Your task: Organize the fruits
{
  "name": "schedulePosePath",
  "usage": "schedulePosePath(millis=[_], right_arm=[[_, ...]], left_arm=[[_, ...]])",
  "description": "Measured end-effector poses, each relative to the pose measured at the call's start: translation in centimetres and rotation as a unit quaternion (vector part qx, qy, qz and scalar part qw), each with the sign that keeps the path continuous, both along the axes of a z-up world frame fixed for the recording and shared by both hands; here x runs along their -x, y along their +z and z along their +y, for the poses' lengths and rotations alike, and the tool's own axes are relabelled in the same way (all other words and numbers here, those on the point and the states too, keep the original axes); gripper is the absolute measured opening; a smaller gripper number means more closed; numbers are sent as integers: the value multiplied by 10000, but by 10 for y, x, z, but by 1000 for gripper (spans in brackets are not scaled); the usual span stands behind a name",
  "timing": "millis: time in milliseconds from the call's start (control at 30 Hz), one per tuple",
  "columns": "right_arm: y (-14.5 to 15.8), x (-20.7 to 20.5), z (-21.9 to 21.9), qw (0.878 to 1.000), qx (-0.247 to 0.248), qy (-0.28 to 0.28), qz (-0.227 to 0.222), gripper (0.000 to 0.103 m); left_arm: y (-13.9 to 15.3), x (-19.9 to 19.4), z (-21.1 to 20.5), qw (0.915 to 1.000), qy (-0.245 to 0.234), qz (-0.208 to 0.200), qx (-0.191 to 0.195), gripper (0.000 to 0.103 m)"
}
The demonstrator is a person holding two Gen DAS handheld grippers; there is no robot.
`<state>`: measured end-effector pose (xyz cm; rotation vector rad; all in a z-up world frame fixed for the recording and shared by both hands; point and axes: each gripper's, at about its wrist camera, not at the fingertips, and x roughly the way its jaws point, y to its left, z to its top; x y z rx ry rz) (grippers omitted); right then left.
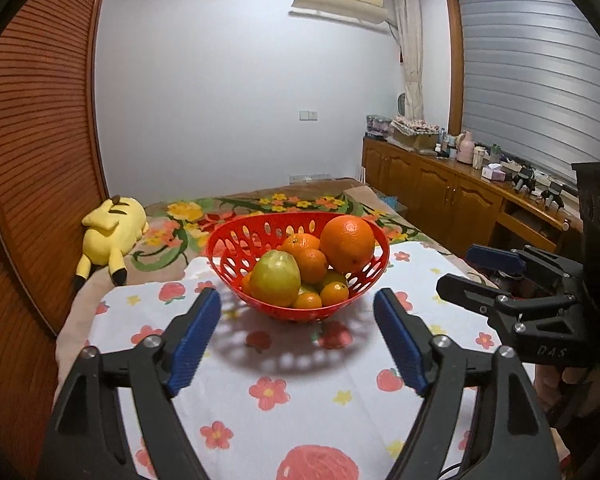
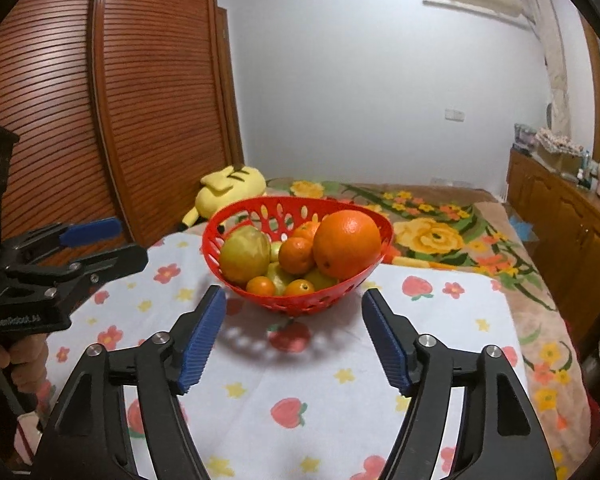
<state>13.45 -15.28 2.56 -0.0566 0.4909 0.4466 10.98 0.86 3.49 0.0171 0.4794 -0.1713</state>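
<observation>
All the fruit sits piled in the red basket [image 1: 236, 248], the big orange [image 1: 347, 244] topmost. Both the left gripper [image 1: 298, 332] and right gripper [image 2: 294, 332] hang just short of the basket, jaws spread and empty, likely because nothing remains outside it to collect.

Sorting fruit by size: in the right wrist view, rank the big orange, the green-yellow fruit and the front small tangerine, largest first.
1. Big orange
2. Green-yellow fruit, slightly smaller
3. Front small tangerine, clearly smallest

All lie in the red basket.

Raised "DAS" on the right gripper [image 1: 476, 276]; left gripper's label illegible.
</observation>
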Motion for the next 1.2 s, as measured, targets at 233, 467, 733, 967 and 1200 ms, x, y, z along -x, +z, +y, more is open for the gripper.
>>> schedulePosePath(millis=[233,467,733,967,1200], right_arm=[[13,23,-2,9996,-69,-146,-250,85],[22,40,-6,9984,-148,-298,-455,88],[17,45,-13,9978,-186,-448,-448,89],[18,46,-16,9974,-175,-531,-462,89],[19,48,-16,9973,-167,-541,-476,89]], left_arm=[[12,24,2,9996,241,-146,-35,89],[15,37,6,9991,360,-239,-9,90],[8,43,11,9987,471,-182,33,90],[9,46,17,9983,545,-190,79,90],[8,47,18,9982,572,-171,88,90]])
